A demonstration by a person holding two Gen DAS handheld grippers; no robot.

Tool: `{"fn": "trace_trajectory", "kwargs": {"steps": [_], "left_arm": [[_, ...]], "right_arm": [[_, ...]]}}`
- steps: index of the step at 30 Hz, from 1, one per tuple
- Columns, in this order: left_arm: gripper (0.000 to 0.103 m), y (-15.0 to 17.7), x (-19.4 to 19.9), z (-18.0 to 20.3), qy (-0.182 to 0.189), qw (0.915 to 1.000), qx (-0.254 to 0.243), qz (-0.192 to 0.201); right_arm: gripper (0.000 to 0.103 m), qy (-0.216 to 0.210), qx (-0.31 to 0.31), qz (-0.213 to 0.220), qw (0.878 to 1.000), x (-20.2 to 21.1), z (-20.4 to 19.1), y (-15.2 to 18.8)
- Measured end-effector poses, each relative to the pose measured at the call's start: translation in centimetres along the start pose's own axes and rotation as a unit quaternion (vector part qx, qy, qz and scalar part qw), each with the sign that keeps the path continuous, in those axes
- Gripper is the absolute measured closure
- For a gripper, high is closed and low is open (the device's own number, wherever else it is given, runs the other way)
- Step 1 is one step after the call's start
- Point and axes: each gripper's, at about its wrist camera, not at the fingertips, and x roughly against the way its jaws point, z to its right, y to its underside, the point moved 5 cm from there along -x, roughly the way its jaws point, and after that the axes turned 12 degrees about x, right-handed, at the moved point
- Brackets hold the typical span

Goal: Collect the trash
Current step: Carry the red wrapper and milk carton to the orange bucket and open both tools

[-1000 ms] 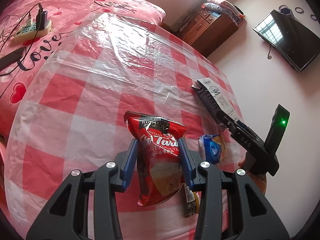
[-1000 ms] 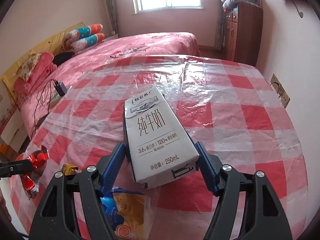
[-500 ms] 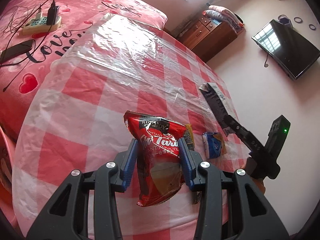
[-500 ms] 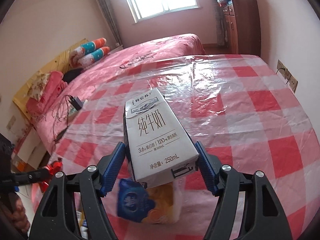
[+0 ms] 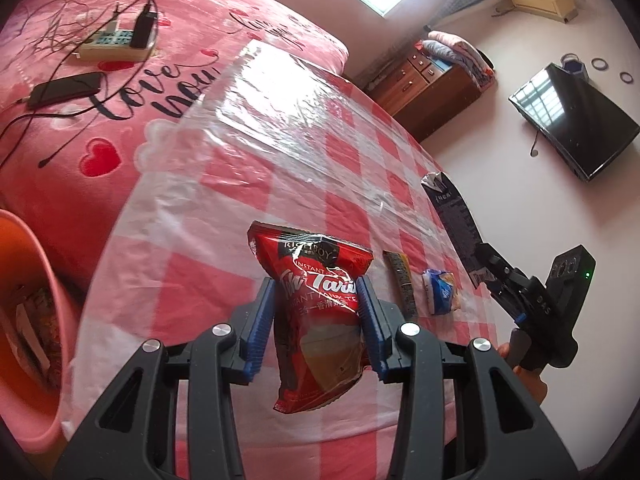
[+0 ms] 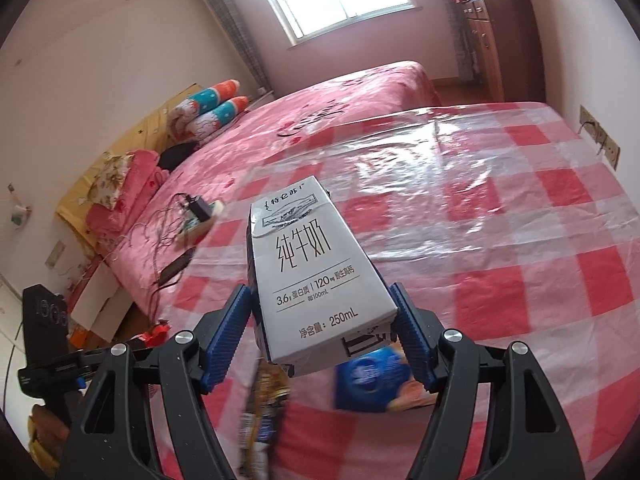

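Observation:
My left gripper (image 5: 316,312) is shut on a red instant-tea packet (image 5: 316,304) and holds it above the near edge of the checked table (image 5: 280,140). My right gripper (image 6: 322,332) is shut on a grey milk carton (image 6: 312,276), held above the table; the carton also shows in the left wrist view (image 5: 454,216). A blue snack wrapper (image 5: 440,292) and a thin dark-and-yellow wrapper (image 5: 400,280) lie on the table between the two grippers. Both show blurred under the carton in the right wrist view, the blue wrapper (image 6: 380,380) and the thin wrapper (image 6: 264,404).
An orange-pink bin (image 5: 36,320) with trash inside stands at the far left, beside the table. A bed (image 5: 100,112) with a power strip (image 5: 116,40), a phone and cables lies behind the table. A wooden dresser (image 5: 432,84) and a wall TV (image 5: 572,120) are at the back.
Both grippers have drawn back and to the left with their loads. The bin has come into the left wrist view. The two wrappers stay on the table.

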Motion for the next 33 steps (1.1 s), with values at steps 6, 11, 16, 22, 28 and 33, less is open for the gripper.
{"fn": "trace_trajectory", "kwargs": {"steps": [6, 11, 16, 22, 28, 33], "left_arm": [[0.06, -0.6, 1.8, -2.0, -0.001, 0.9998, 0.015, 0.016], [0.06, -0.9, 3.2, -3.5, -0.002, 0.9993, 0.026, 0.027], [0.06, -1.2, 4.4, -5.2, -0.009, 0.9986, 0.037, 0.038], [0.06, -1.5, 5.8, -7.1, -0.017, 0.9973, 0.05, 0.051], [0.06, -1.7, 7.4, -9.3, -0.03, 0.9954, 0.064, 0.065], [0.06, -1.5, 8.6, -11.4, -0.045, 0.9934, 0.074, 0.074]], "right_arm": [[0.033, -0.031, 0.017, -0.012, 0.999, -0.6, -3.7, 0.1], [0.033, -0.059, 0.029, -0.024, 0.998, -1.4, -6.7, 0.4], [0.033, -0.088, 0.042, -0.043, 0.994, -2.6, -9.8, 1.1], [0.033, -0.116, 0.066, -0.069, 0.989, -4.1, -13.5, 2.2], [0.033, -0.142, 0.085, -0.096, 0.981, -5.7, -16.7, 3.2], [0.033, -0.163, 0.11, -0.116, 0.974, -7.0, -19.7, 3.9]]}}
